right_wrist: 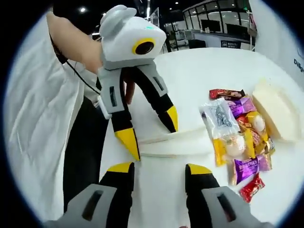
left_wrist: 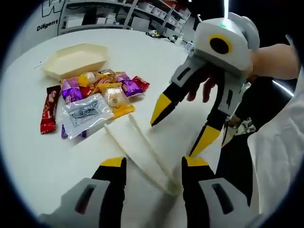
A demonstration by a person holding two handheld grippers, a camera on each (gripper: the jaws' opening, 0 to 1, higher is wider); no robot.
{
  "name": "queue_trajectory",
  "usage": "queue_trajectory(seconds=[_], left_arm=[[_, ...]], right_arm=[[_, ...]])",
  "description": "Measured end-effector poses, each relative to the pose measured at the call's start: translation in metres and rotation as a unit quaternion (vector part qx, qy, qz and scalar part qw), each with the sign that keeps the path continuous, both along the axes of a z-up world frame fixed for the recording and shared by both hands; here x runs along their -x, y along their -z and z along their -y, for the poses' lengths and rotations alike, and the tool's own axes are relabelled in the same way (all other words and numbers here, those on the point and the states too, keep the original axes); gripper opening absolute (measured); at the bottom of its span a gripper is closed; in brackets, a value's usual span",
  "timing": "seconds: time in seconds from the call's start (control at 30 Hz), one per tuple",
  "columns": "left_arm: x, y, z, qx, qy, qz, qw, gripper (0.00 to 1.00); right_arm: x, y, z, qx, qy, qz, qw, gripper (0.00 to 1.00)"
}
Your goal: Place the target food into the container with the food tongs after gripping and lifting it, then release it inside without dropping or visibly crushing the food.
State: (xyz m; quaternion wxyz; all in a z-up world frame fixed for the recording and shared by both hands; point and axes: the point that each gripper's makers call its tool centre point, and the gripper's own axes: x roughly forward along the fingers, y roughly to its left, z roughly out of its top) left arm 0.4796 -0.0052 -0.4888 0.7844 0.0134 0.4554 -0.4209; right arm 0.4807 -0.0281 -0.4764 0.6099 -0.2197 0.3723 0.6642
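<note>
White food tongs lie flat on the white table, their joined end between my left gripper's open yellow-tipped jaws. My right gripper comes in from the right, open, its tips just above the tongs' arms. In the right gripper view the tongs lie crosswise ahead of my right gripper, and the left gripper hovers open over their left end. A pile of wrapped snacks in red, purple, yellow and clear packets sits beyond the tongs' open end. The beige container stands empty behind the pile.
The snack pile and container lie on the right in the right gripper view. A person in a white top stands at the table's edge. Shelving stands beyond the table.
</note>
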Motion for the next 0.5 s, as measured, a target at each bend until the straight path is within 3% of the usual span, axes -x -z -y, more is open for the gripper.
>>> queue_trajectory(seconds=[0.2, 0.5], left_arm=[[0.0, 0.001, 0.002, -0.018, -0.003, -0.001, 0.9998, 0.46], [0.0, 0.004, 0.0, -0.049, 0.004, 0.01, 0.9987, 0.42]], right_arm=[[-0.013, 0.002, -0.001, 0.011, -0.043, 0.043, 0.9981, 0.39], [-0.028, 0.002, -0.009, 0.018, -0.084, 0.082, 0.9929, 0.4]])
